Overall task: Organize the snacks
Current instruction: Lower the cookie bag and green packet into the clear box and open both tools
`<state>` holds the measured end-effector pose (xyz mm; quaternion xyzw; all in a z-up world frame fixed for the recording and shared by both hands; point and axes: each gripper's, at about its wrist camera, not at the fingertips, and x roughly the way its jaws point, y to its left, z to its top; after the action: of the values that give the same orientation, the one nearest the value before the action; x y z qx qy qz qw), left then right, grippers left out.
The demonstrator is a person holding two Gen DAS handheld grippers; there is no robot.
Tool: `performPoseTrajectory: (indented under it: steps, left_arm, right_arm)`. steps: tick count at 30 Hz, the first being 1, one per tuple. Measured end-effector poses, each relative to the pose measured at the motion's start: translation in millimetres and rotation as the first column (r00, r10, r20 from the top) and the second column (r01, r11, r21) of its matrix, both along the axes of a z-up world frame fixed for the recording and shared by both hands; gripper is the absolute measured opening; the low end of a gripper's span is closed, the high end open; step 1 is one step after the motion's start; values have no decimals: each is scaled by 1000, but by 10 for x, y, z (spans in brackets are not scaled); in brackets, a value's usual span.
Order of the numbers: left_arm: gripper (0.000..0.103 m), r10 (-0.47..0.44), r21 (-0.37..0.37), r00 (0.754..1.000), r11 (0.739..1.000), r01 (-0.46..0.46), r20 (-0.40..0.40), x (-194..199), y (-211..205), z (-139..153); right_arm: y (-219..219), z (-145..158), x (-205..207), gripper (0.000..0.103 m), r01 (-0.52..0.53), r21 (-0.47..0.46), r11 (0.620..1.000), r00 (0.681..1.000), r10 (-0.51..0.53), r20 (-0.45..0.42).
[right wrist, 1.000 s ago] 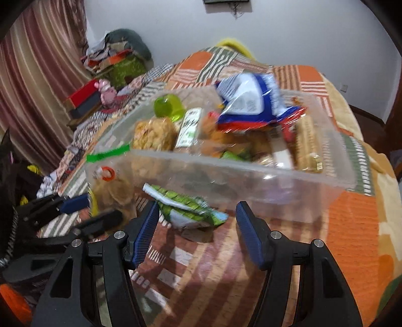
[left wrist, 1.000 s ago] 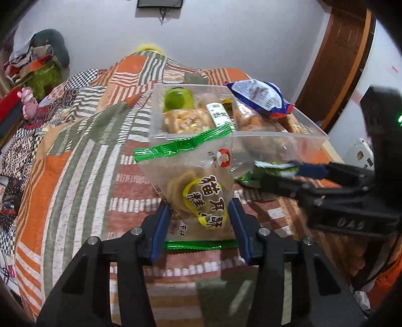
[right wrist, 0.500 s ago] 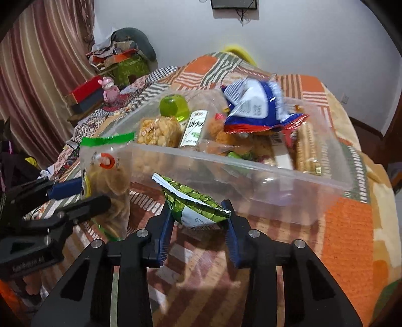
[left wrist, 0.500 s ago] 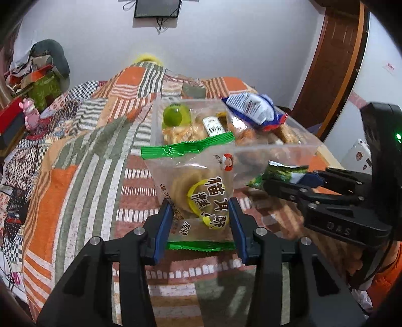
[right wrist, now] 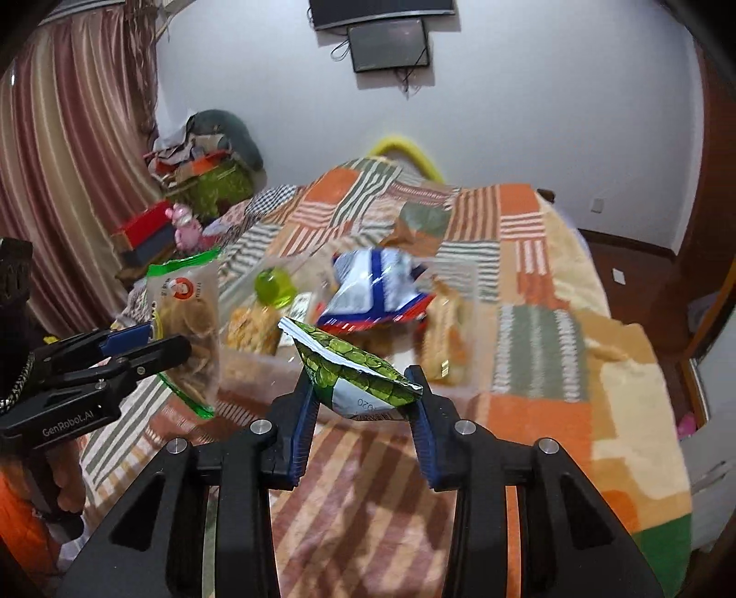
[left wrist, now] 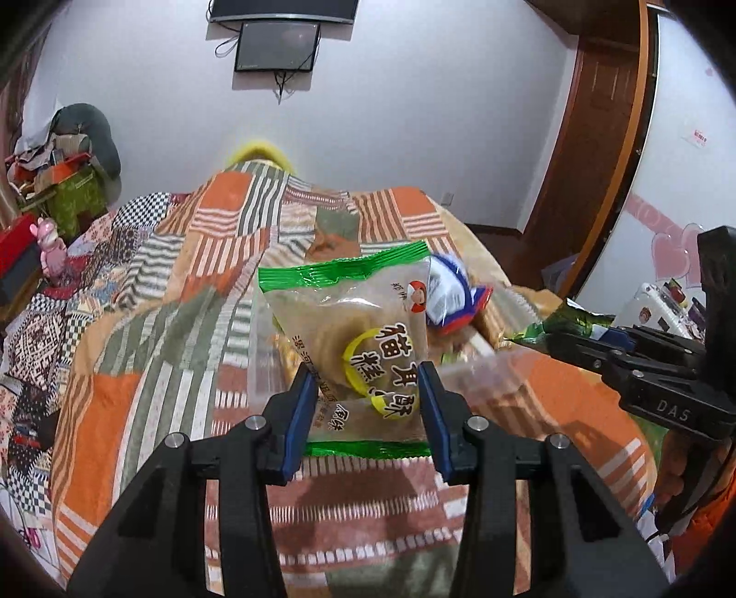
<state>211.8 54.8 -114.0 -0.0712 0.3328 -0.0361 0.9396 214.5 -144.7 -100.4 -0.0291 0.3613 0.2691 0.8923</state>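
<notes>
My left gripper (left wrist: pixel 365 400) is shut on a clear cookie bag with green seams (left wrist: pixel 359 340) and holds it upright above the bed, in front of the clear plastic bin (left wrist: pixel 487 368). It also shows in the right wrist view (right wrist: pixel 184 317). My right gripper (right wrist: pixel 363 414) is shut on a small green pea snack packet (right wrist: pixel 354 372), lifted just before the bin (right wrist: pixel 257 363). The bin holds a blue-white chip bag (right wrist: pixel 372 290), a green jelly cup (right wrist: pixel 275 287) and other snacks.
The bin stands on a bed with a striped patchwork quilt (left wrist: pixel 152 331). Boxes, a pink toy (right wrist: pixel 184 225) and piled clothes lie at the left. A wooden door (left wrist: pixel 593 119) is at the right. A screen (right wrist: pixel 388 43) hangs on the far wall.
The right gripper closed on the green packet and lifted it off the quilt. Both grippers rose with their bags, so the bin now sits lower in view.
</notes>
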Motion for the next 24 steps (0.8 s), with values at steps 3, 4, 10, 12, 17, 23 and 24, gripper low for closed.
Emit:
performPoseTrajectory:
  steps: [3,4,10,12,17,23,24]
  left_arm:
    - [44,1,1,1000,1000,-1,22,78,-18,79]
    - [44,3,3,1000,1000,-3,29,113,-17,103]
    - [44,3,15,999,1000,-4,38,351,-24,133]
    - [44,6,29,999,1000,-8,39,430,-30,119]
    - [44,11,41,1000,999,-12,13,674,-22,15]
    - [44,0,56,999,998,2,-47,889,-46,-208]
    - [44,5,61,999,998,-2,-53,907,-45,-243]
  right_arm:
    - [-34,4,106,34,12,12,1000,1000,-12,-13]
    - [-34,3,141,34,14,15,1000,1000,-14,-17]
    - [13,-59,324,34,-2,8,1000,999,2,-38]
    - [46,-106,378,34,-15,7,1000,999,15,-50]
    - [97,-190,481,34,-16,4,1000,998,16,-62]
    - [201,-308,553,34,-29,-17,999,997,28,-77]
    - [220,-341,561,34,-31,-20,999,996,30,-83]
